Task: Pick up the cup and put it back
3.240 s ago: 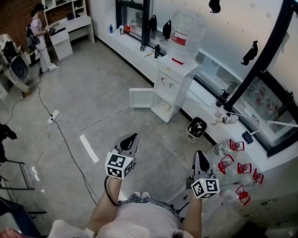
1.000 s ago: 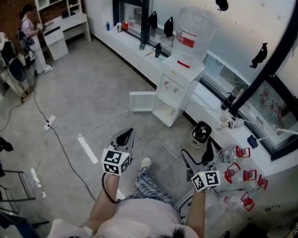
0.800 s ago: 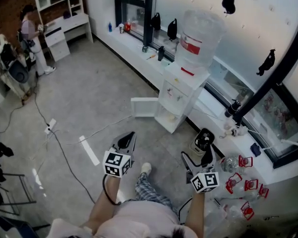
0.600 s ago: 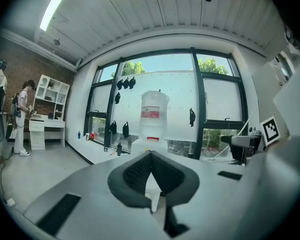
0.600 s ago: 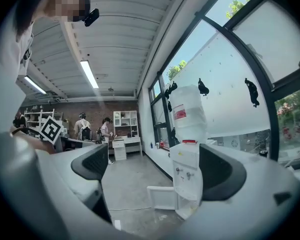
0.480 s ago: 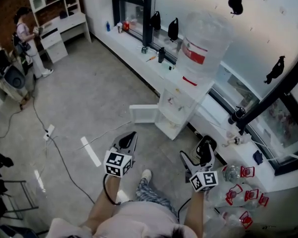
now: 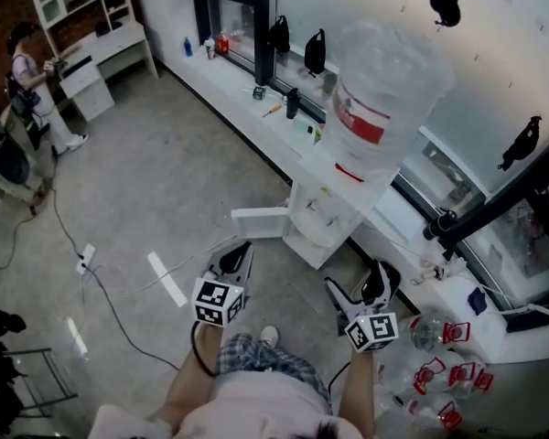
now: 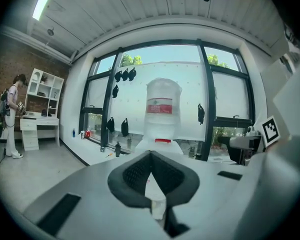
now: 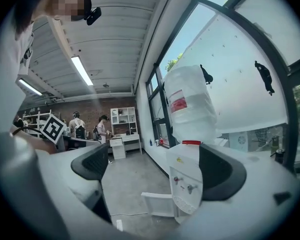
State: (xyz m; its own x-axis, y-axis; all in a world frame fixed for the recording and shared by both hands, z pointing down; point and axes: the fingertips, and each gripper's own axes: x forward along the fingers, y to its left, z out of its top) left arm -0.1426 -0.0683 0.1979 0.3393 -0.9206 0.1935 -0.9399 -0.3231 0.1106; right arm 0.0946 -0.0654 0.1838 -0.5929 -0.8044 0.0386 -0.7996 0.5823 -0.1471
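No cup shows in any view. A white water dispenser [image 7: 332, 204] with a large clear bottle [image 7: 384, 85] stands by the window, its lower cabinet door [image 7: 256, 222] swung open. My left gripper [image 7: 240, 254] is held low in front of me, jaws shut with nothing in them [image 8: 151, 155], pointing at the bottle [image 8: 162, 104]. My right gripper [image 7: 359, 286] is open and empty just short of the dispenser's base. In the right gripper view the dispenser [image 9: 189, 181] and its taps sit between the spread fingers [image 9: 155, 166].
Several clear bottles with red handles [image 7: 435, 364] lie on the floor at the right. A long white window ledge [image 7: 256, 122] carries small items. Cables and a power strip [image 7: 84, 262] cross the floor at the left. A person [image 7: 27, 76] stands by a white desk [image 7: 91, 58] far off.
The person has stepped closer to the dispenser, which now looms larger. The right gripper, shut in the oldest frame, has opened and moved toward the dispenser base. The left gripper stays shut.
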